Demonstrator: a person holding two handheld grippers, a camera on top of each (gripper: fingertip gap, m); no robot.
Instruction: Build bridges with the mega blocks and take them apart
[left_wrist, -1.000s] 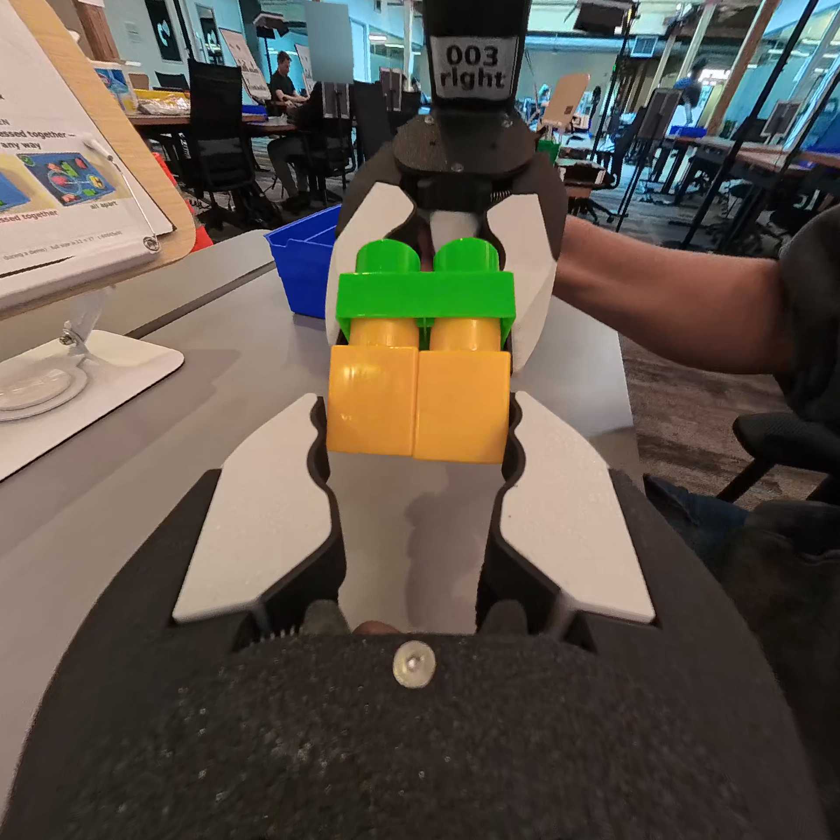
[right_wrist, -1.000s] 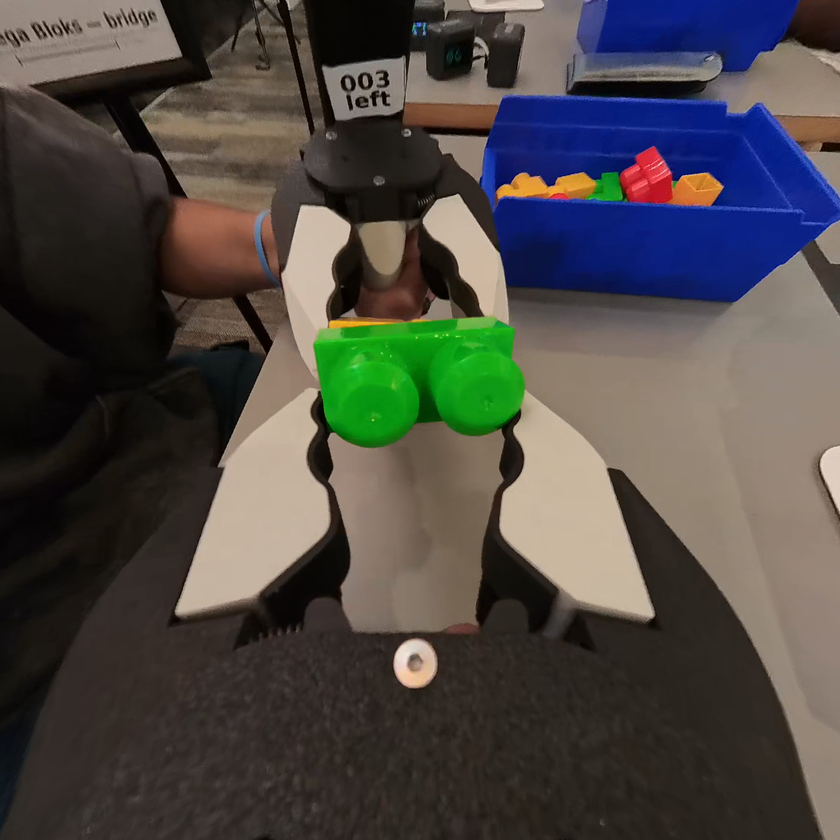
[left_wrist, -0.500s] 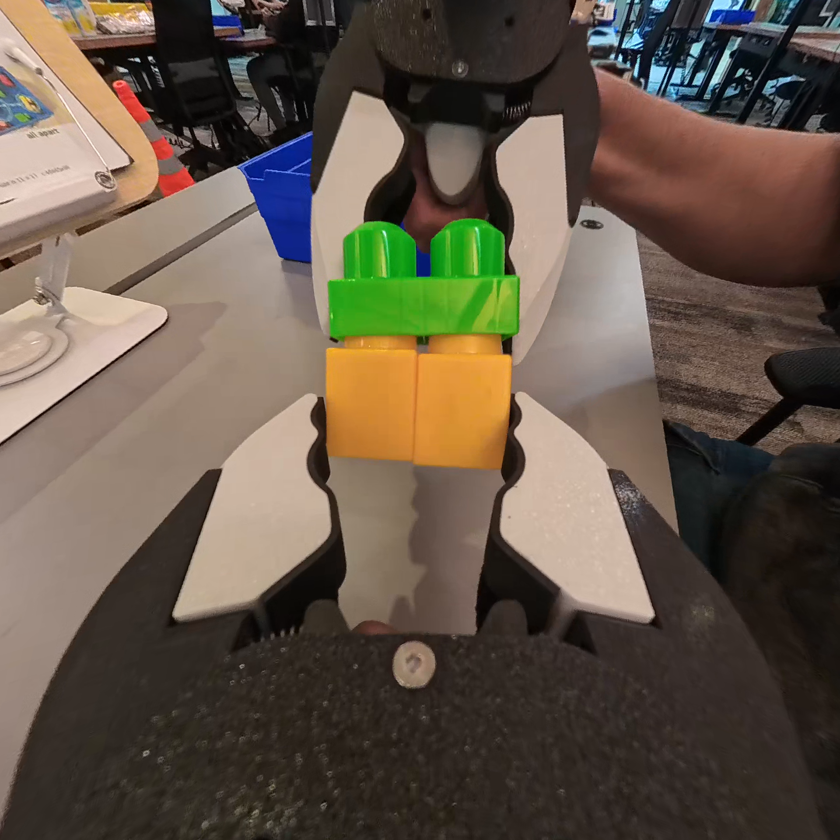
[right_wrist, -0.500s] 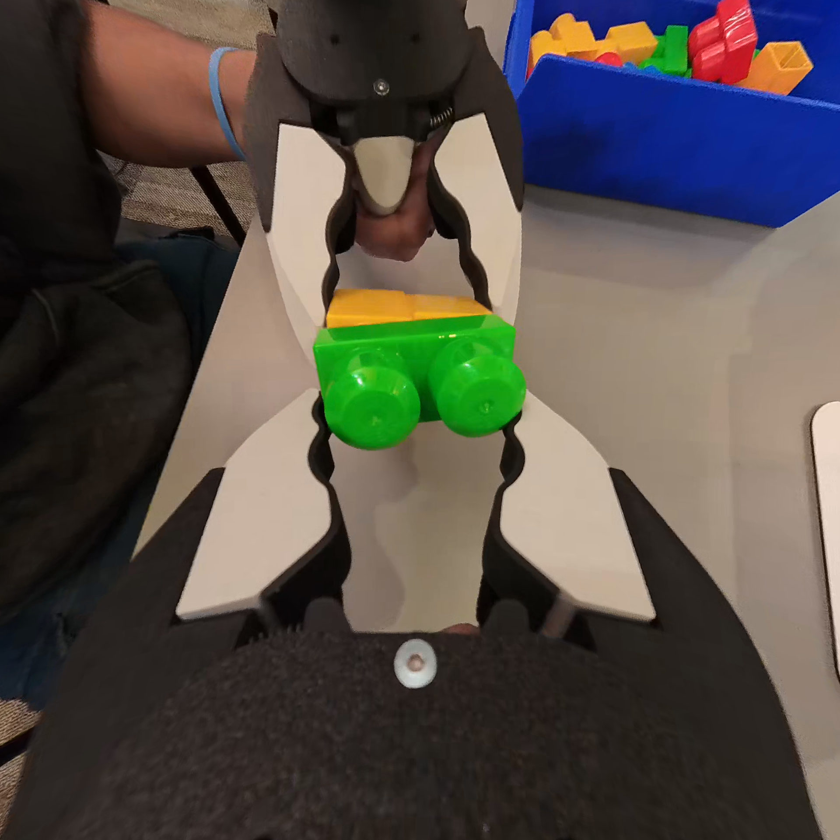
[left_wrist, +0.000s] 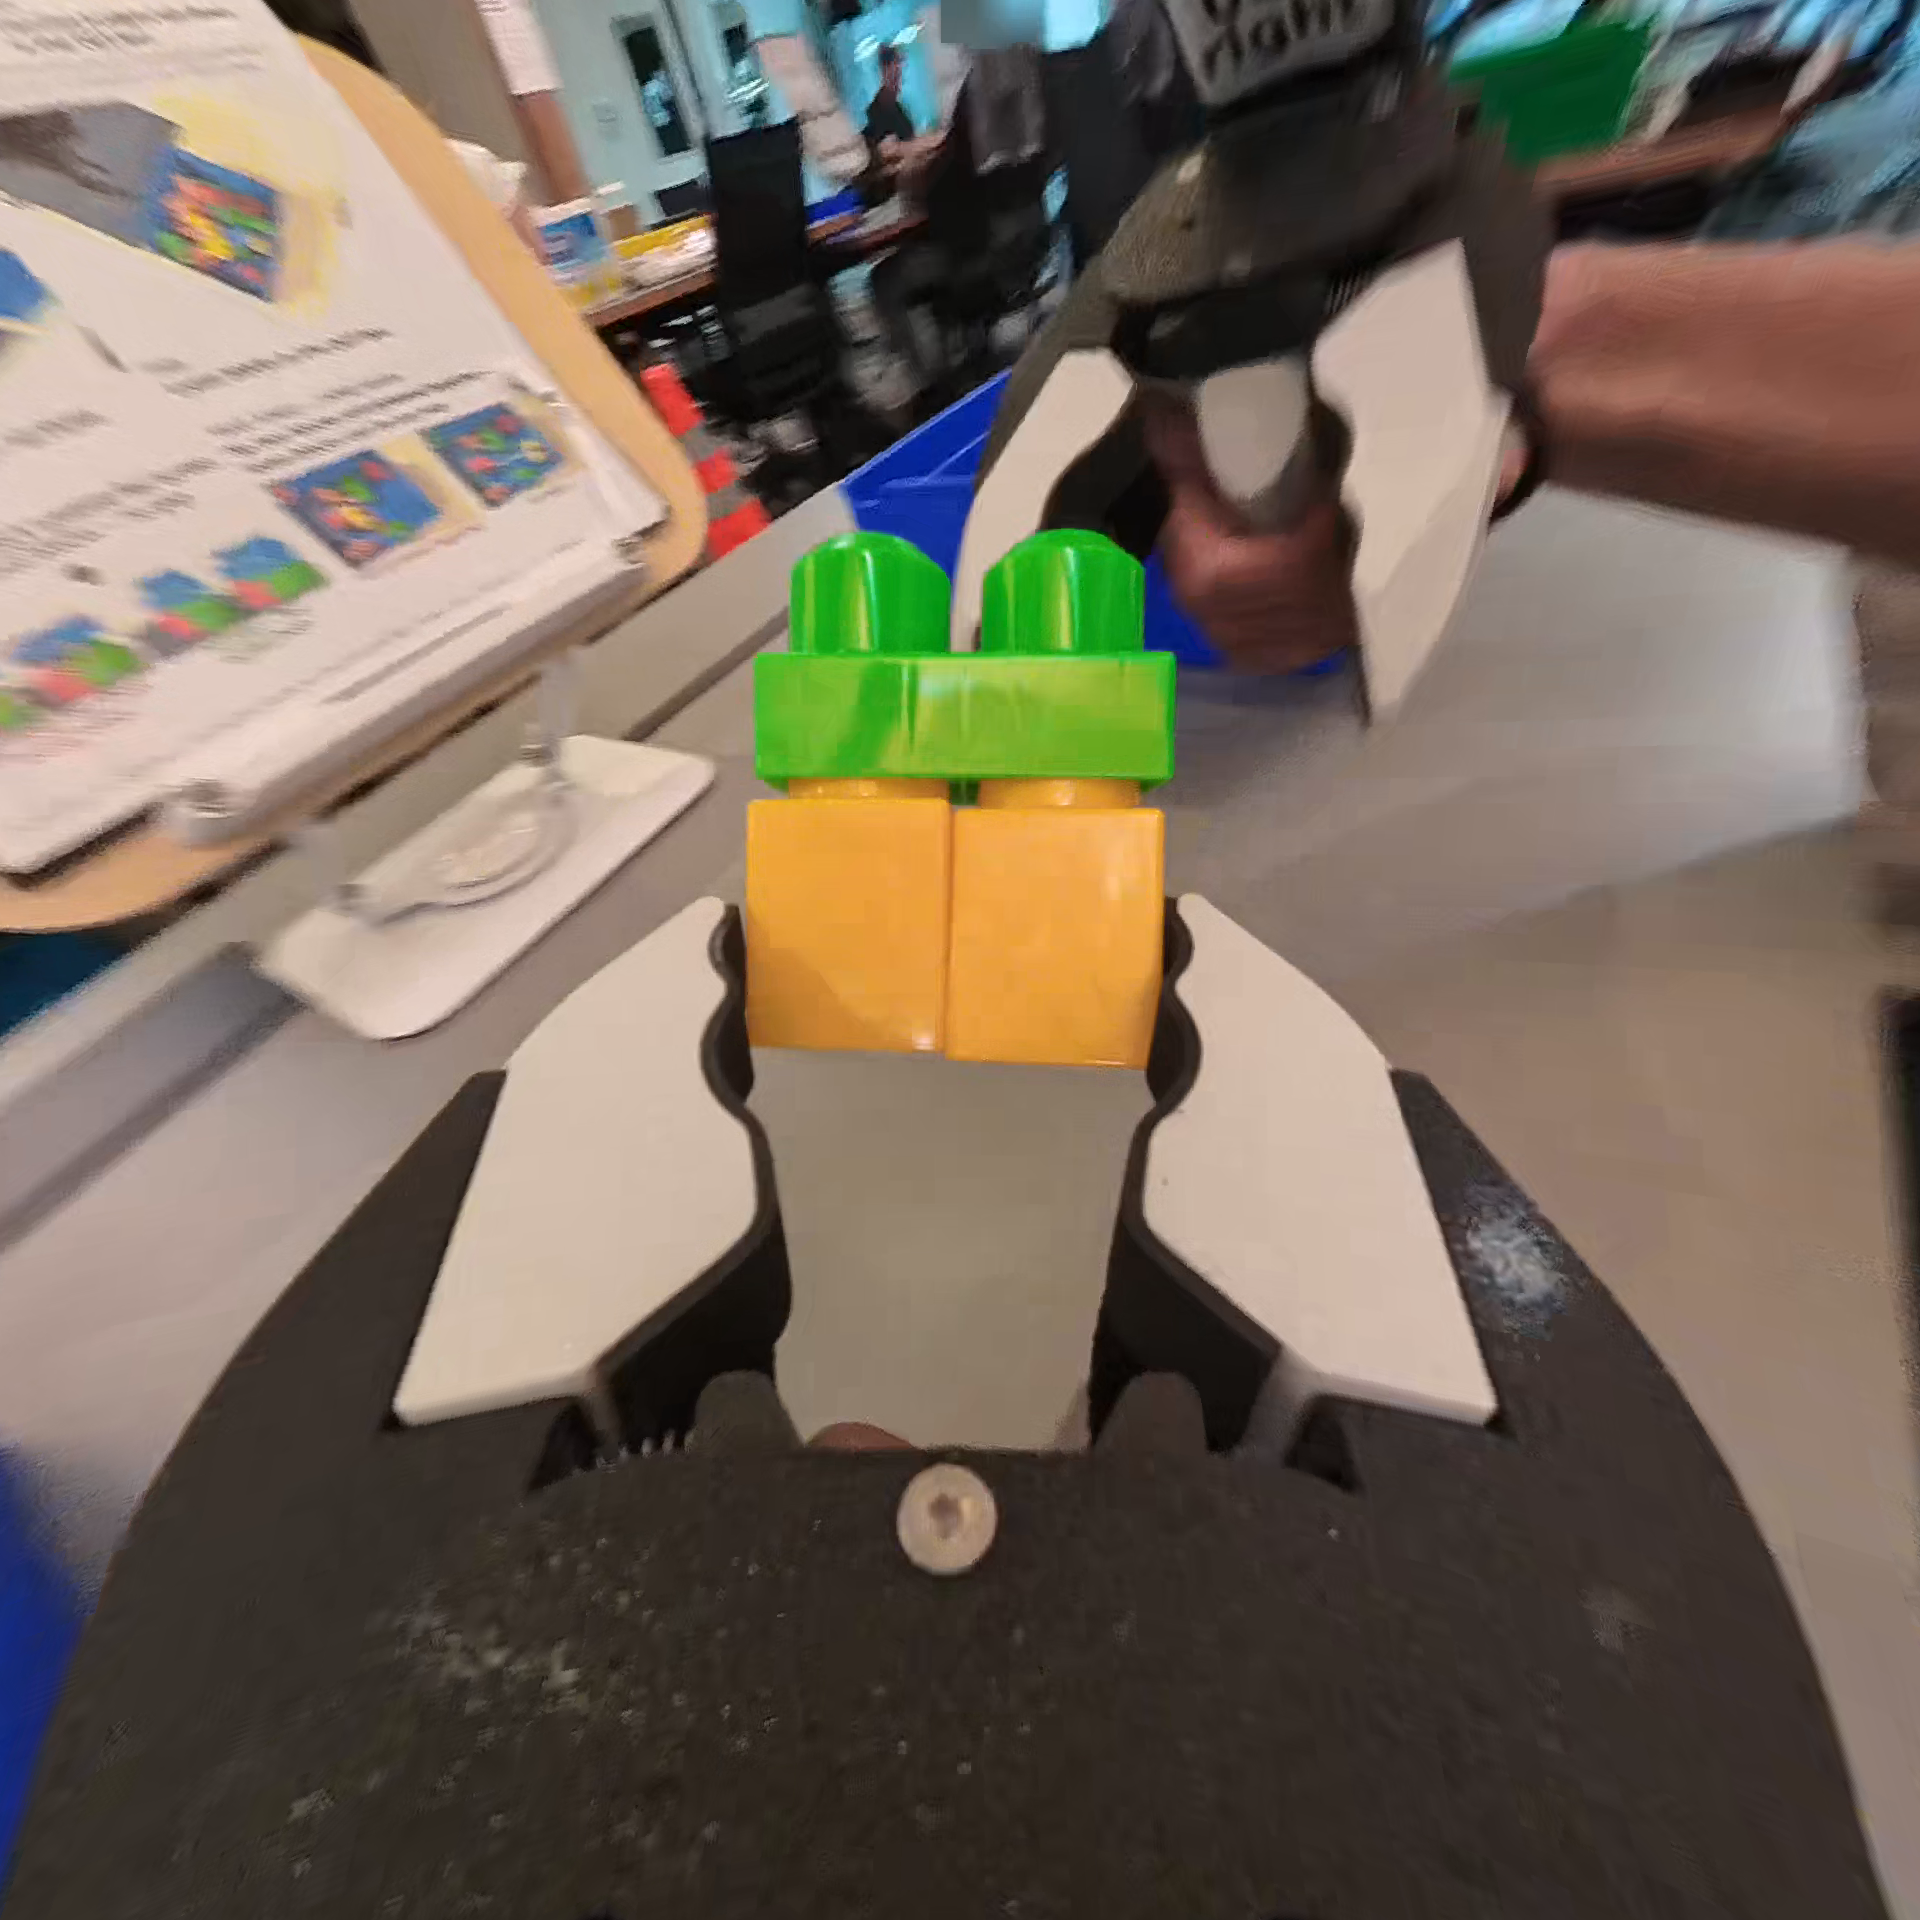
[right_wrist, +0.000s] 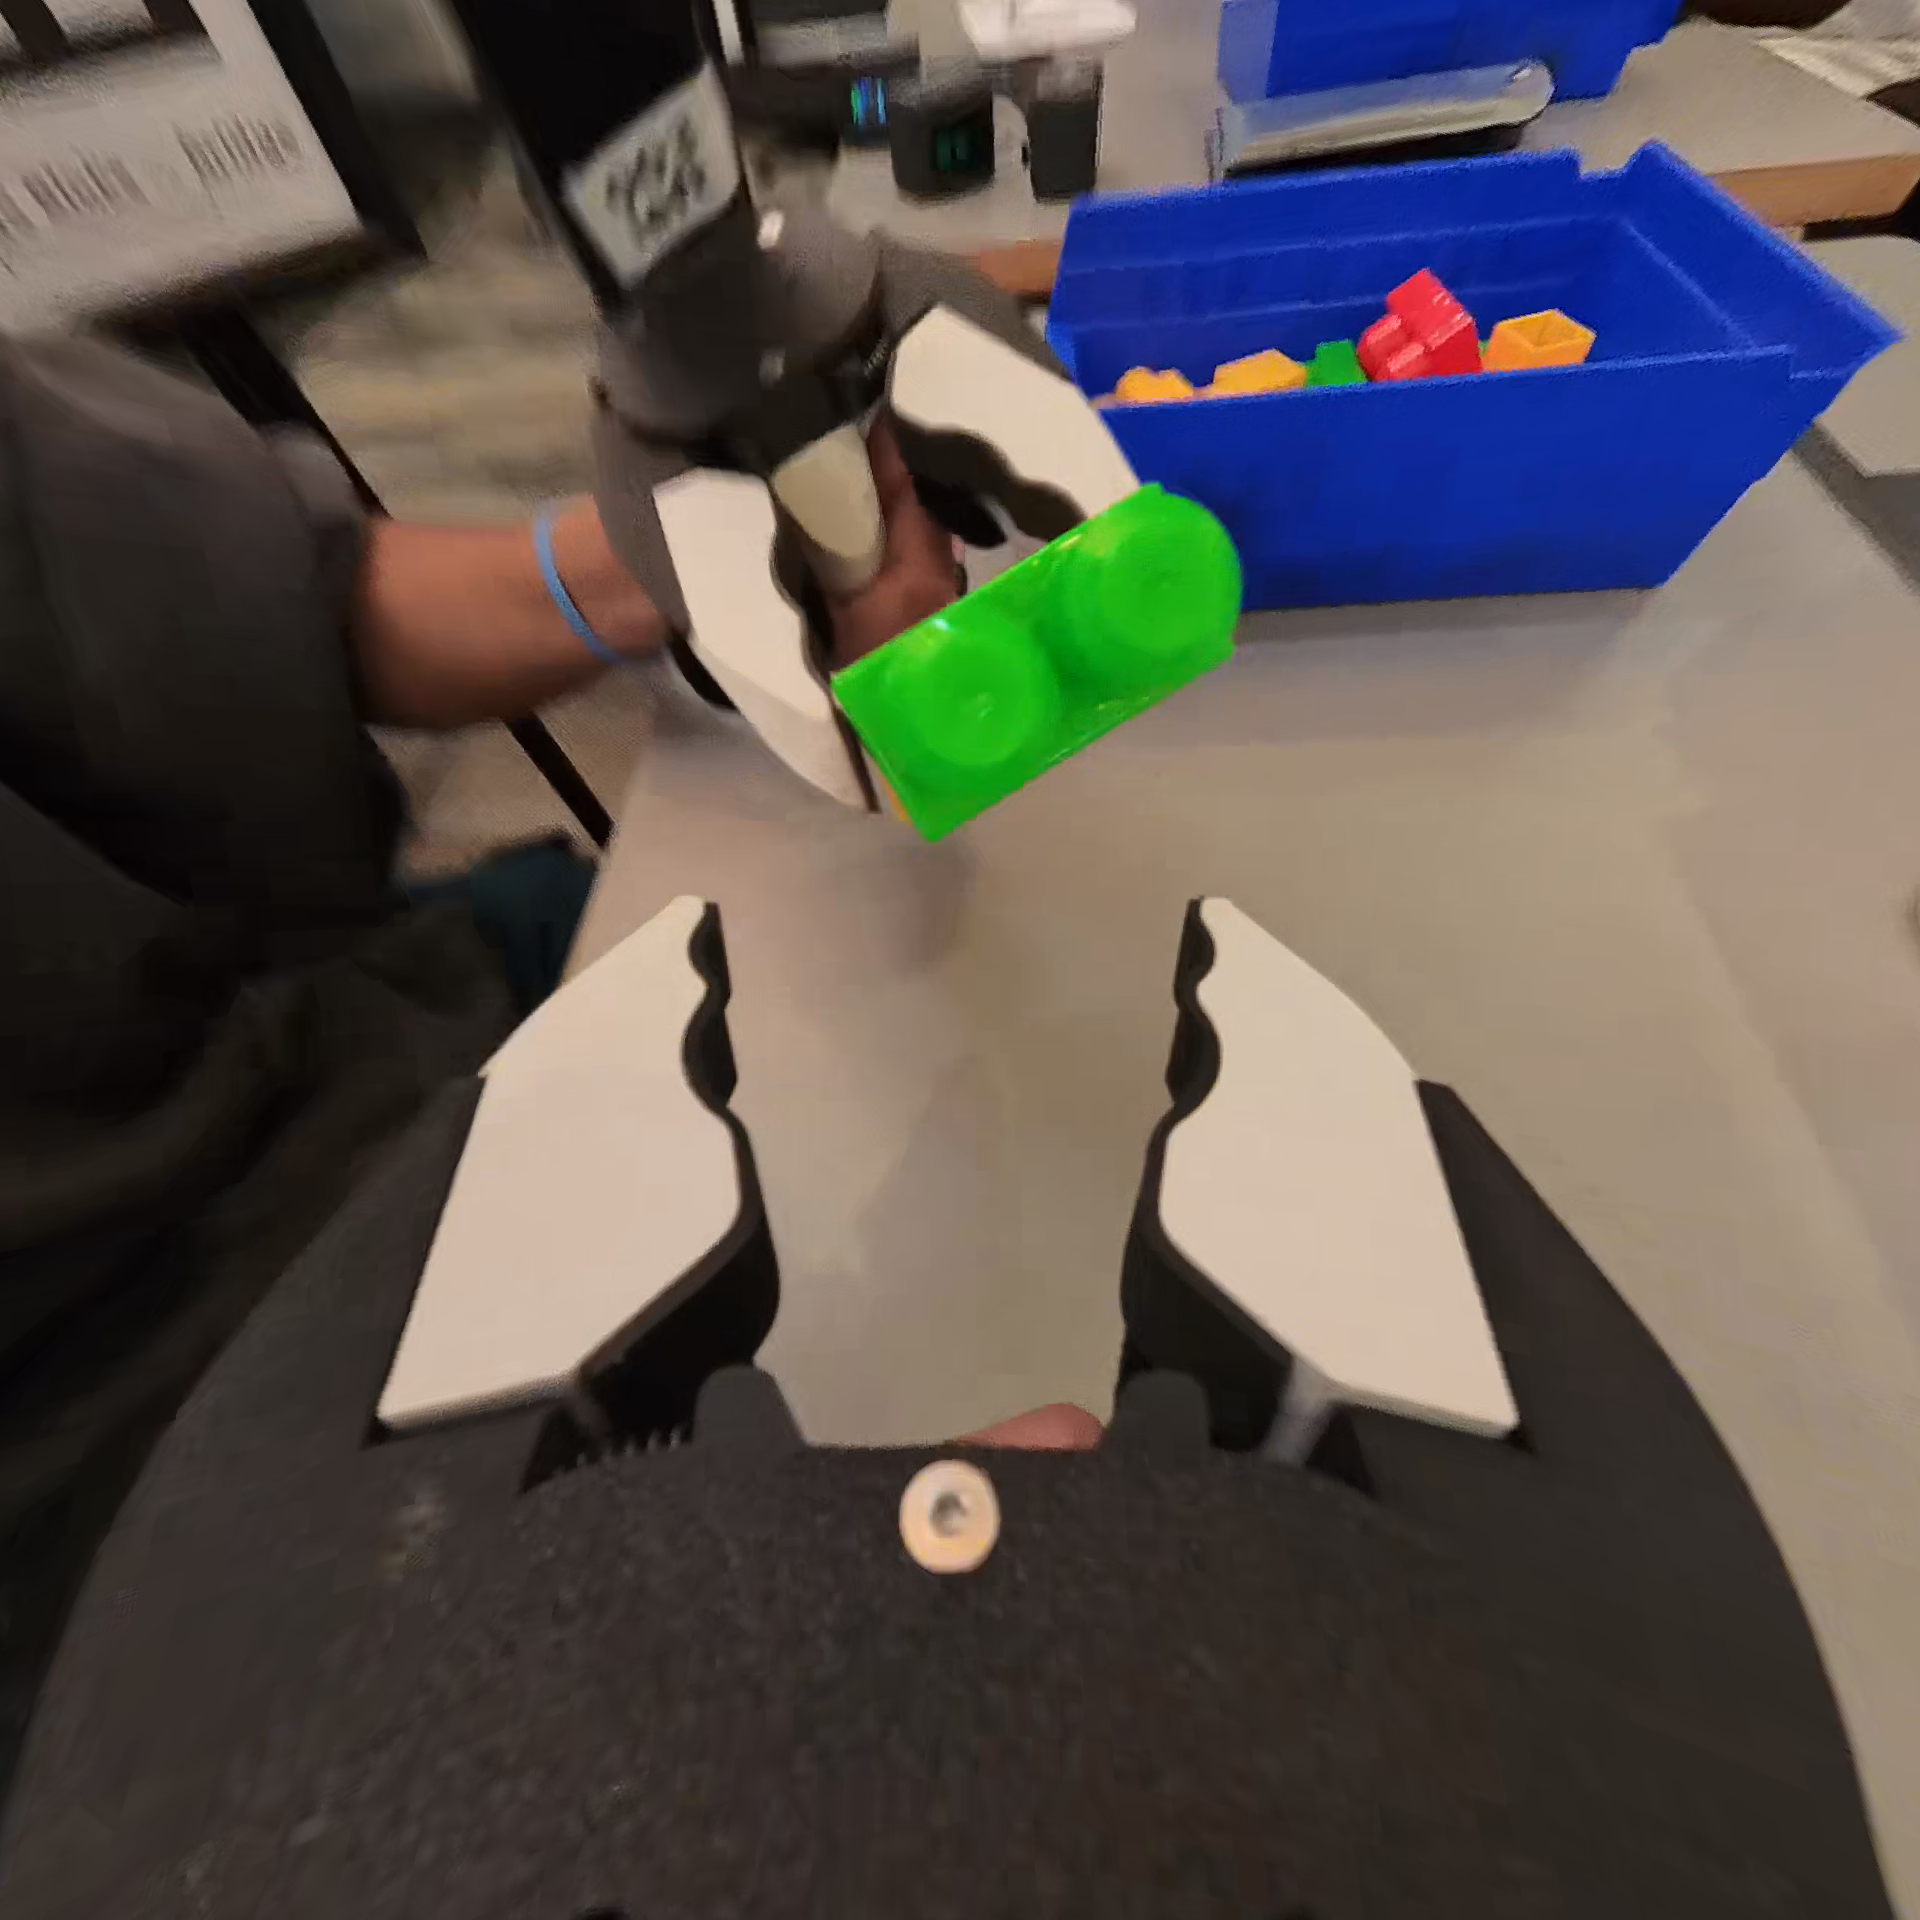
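Two tongs: left tongs clamp the yellow blocks; right tongs gape wide, empty.
Counter: grey, below both.
Blue bin: near, holds spare blocks.
Green block: seated on the yellow studs, held in air.
Advice: I think grip the green sides squarely, then pull straight off.

Even, bright indoor light fills both views, with soft highlights on the green block ahead of the claw. Motion blur smears the paper stand up and left of it, the far gripper and background. Wide-angle bending curves the edges; near foam stays fairly sharp.
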